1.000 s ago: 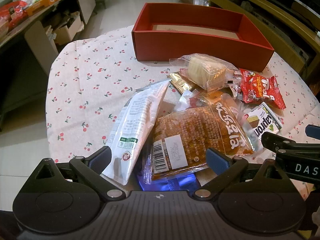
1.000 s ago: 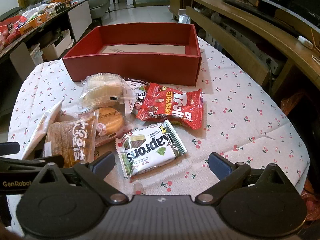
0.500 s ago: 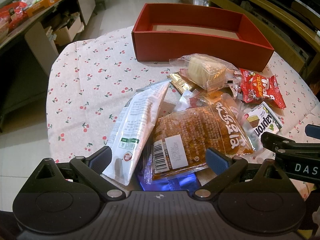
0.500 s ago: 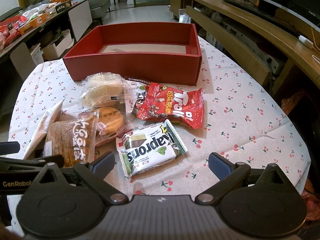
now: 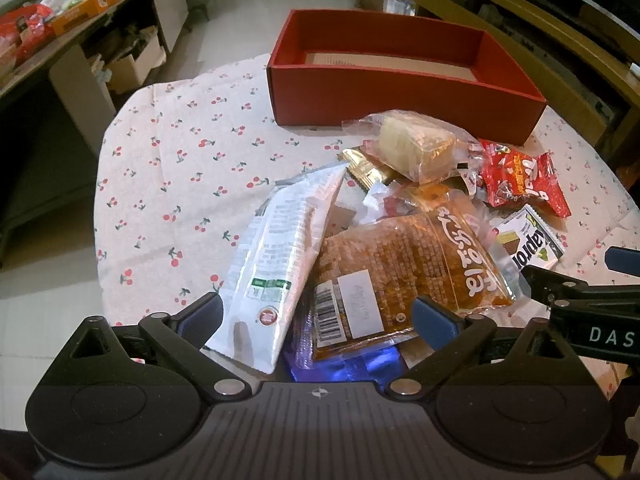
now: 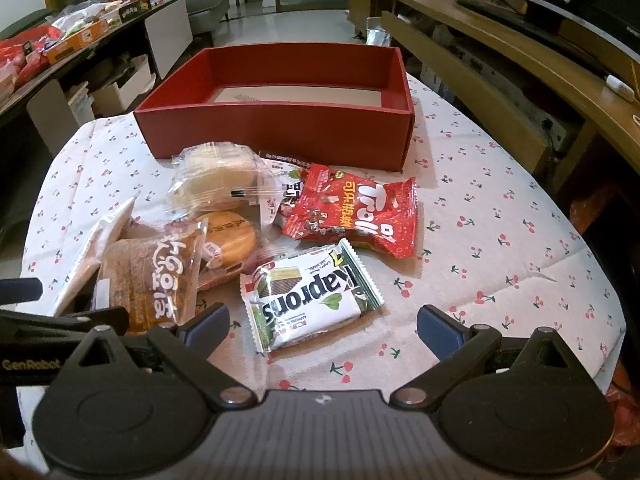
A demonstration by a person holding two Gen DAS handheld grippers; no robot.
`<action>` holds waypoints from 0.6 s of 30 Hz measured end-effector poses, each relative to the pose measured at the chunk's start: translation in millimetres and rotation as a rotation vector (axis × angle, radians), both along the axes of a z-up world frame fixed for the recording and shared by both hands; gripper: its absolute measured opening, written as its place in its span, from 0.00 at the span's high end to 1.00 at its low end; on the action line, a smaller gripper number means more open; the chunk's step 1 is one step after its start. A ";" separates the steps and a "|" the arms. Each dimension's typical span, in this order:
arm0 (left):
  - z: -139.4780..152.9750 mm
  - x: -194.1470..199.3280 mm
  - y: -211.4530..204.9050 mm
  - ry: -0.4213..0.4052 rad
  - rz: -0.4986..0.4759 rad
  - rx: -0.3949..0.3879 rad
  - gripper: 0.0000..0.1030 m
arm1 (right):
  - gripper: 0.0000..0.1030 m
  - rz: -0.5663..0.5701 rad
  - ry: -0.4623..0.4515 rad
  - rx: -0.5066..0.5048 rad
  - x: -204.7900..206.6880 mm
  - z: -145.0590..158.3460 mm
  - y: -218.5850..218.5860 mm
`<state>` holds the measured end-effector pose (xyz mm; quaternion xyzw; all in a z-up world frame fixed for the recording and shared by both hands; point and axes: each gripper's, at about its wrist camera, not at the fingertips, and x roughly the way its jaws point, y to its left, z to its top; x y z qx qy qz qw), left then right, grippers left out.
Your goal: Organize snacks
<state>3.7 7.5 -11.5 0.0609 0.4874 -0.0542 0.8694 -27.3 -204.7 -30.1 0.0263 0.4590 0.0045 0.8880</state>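
Note:
A pile of snack packets lies on the cherry-print tablecloth (image 5: 168, 168) in front of an empty red box (image 5: 400, 92), which also shows in the right wrist view (image 6: 280, 128). My left gripper (image 5: 316, 316) is open, its jaws on either side of a white packet (image 5: 280, 248) and a brown cake packet (image 5: 404, 264). My right gripper (image 6: 322, 320) is open just before the green-and-white Kaprons wafer packet (image 6: 308, 300). A red Troll packet (image 6: 360, 212) and a clear-wrapped pale cake (image 6: 220, 180) lie behind it.
A round pastry (image 6: 228, 240) lies in the pile, and a blue packet (image 5: 344, 364) lies under it. A wooden bench (image 6: 500, 68) stands to the right. A shelf with goods (image 5: 60, 28) stands to the left. Bare cloth (image 6: 500, 220) lies right of the pile.

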 end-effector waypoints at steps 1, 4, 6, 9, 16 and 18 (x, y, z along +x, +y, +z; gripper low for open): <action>0.5 0.0 0.0 -0.001 -0.007 0.001 0.01 | 0.02 -0.002 -0.002 0.005 0.2 0.6 -1.3; 2.5 1.7 -1.7 0.004 -0.062 0.000 0.01 | 0.02 -0.012 -0.004 0.022 0.8 2.3 -4.9; 4.8 0.8 -4.6 -0.005 -0.107 0.009 0.01 | 0.02 -0.016 -0.002 0.031 1.1 3.0 -7.0; 6.7 0.5 -2.9 0.001 -0.156 -0.010 0.01 | 0.02 -0.009 0.008 0.039 2.4 2.7 -7.7; 12.8 28.6 23.0 0.002 -0.083 -0.060 0.01 | 0.02 0.009 0.018 0.065 3.9 2.6 -5.1; 12.9 39.2 28.6 0.007 -0.066 -0.077 0.01 | 0.02 0.015 0.022 0.072 4.5 2.5 -3.9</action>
